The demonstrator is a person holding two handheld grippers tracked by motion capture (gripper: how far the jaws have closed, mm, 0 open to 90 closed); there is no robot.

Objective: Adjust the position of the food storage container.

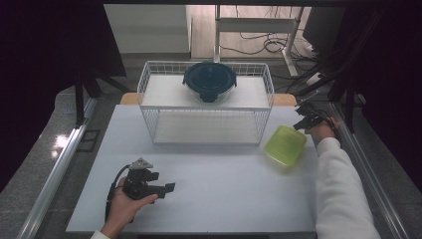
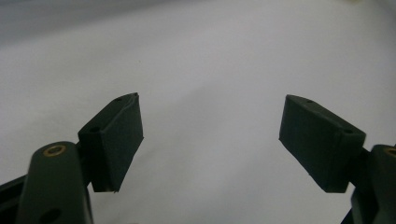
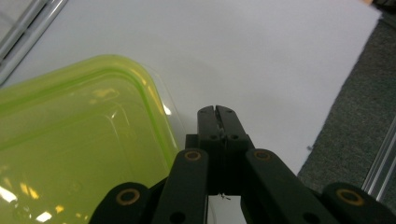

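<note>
The white table [image 1: 199, 194] stands in a dim room, with dark curtains at both sides and cables on the floor behind it. On the far part of the table I see a white wire rack [image 1: 205, 102]. On its upper shelf sits a round glass bowl with a dark blue lid [image 1: 209, 79]; I cannot tell what is inside it. The lower shelf of the rack looks bare.

In my right hand the right gripper [image 1: 302, 121] has its jaws pressed fully together, and they hold nothing. In the right gripper view the green lid [image 3: 79, 144] lies just beside the closed tips [image 3: 217, 112], toward nine o'clock from them, and I cannot tell if it touches them. In the high view this green lid [image 1: 285, 145] rests flat on the table near the right front leg of the rack, at about seven o'clock from my right gripper. It is a rounded square, so it has no real long axis; one corner points toward the gripper.

My left gripper [image 1: 169, 188] is well apart from it, low at the near side, with the jaws wide apart over bare table. My right hand is clearly the nearer one. I judge that the next move must open these jaws first and then turn them toward the rim of the lid.
</note>
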